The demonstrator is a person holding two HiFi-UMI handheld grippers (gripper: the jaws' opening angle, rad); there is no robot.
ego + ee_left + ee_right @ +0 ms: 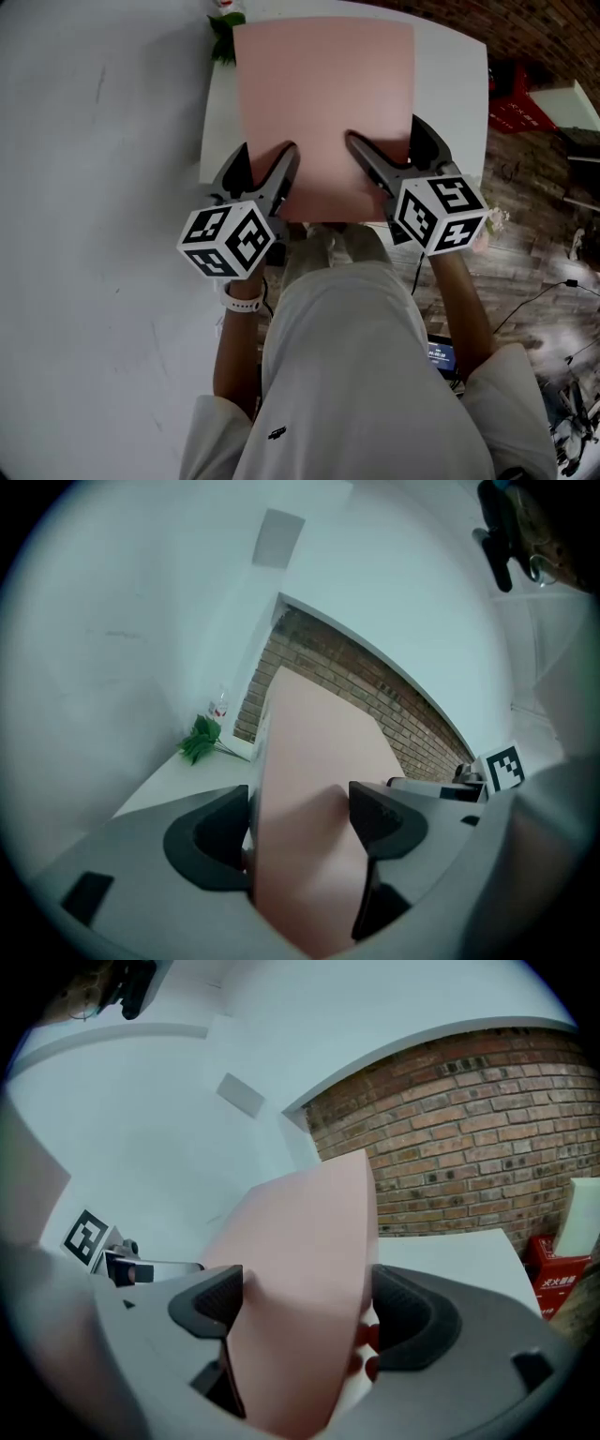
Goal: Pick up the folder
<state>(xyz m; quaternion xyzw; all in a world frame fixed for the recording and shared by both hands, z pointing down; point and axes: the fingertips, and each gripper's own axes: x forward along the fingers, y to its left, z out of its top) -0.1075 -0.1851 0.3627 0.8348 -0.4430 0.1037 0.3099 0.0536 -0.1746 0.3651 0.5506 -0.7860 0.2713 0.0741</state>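
Pink folder [323, 103] hangs just above the white bench [450, 75], its near edge clamped by the left tool [269, 148] and right tool [384, 128]; the lift seems underway, and the next move calls for a level, matched raise.

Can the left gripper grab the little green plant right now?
Probably not. The left gripper is shut on the pink folder, so it isn't free. The green plant sits at the far corner of the table, beyond the gripper.
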